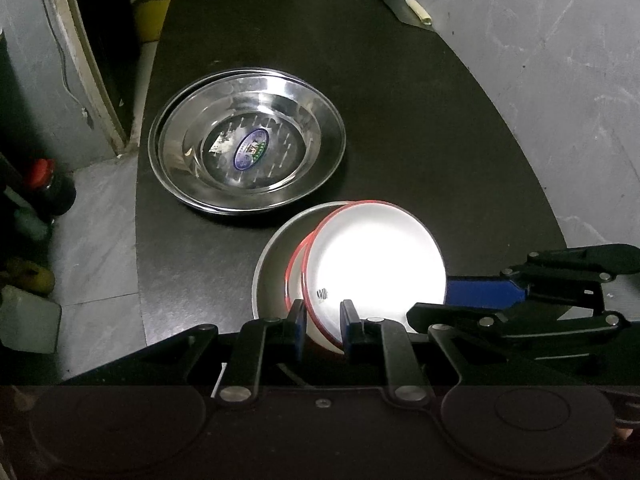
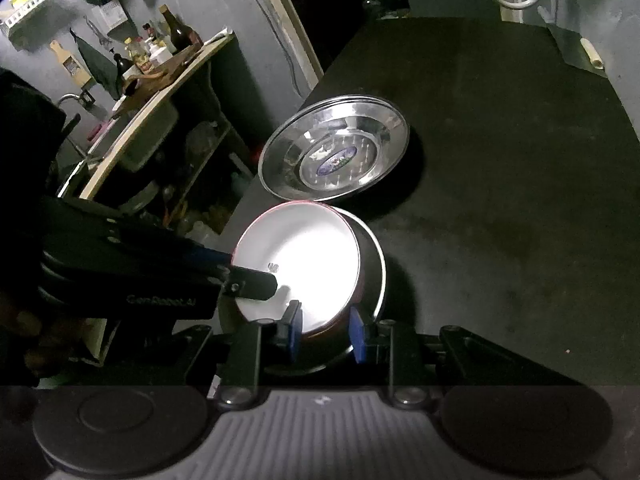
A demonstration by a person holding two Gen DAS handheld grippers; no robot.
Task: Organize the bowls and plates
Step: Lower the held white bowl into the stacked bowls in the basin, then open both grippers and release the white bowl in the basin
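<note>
A white bowl with a red rim (image 1: 372, 264) sits tilted inside a second red-rimmed bowl (image 1: 296, 264) and a grey outer bowl (image 1: 272, 248) near the front of the black table (image 1: 400, 120). My left gripper (image 1: 322, 322) is shut on the white bowl's near rim. My right gripper (image 1: 440, 300) comes in from the right at the stack's edge. In the right wrist view, my right gripper (image 2: 326, 334) is shut across the near walls of the nested bowls (image 2: 304, 256), with the left gripper (image 2: 244, 268) clamped on the white bowl's left rim.
Stacked steel plates (image 1: 248, 144) (image 2: 336, 148) lie just beyond the bowls. A dark flat tool with a pale handle (image 1: 404, 4) lies at the table's far right edge. Bottles (image 1: 48, 188) stand on the floor to the left. A cluttered counter (image 2: 160, 68) stands left of the table.
</note>
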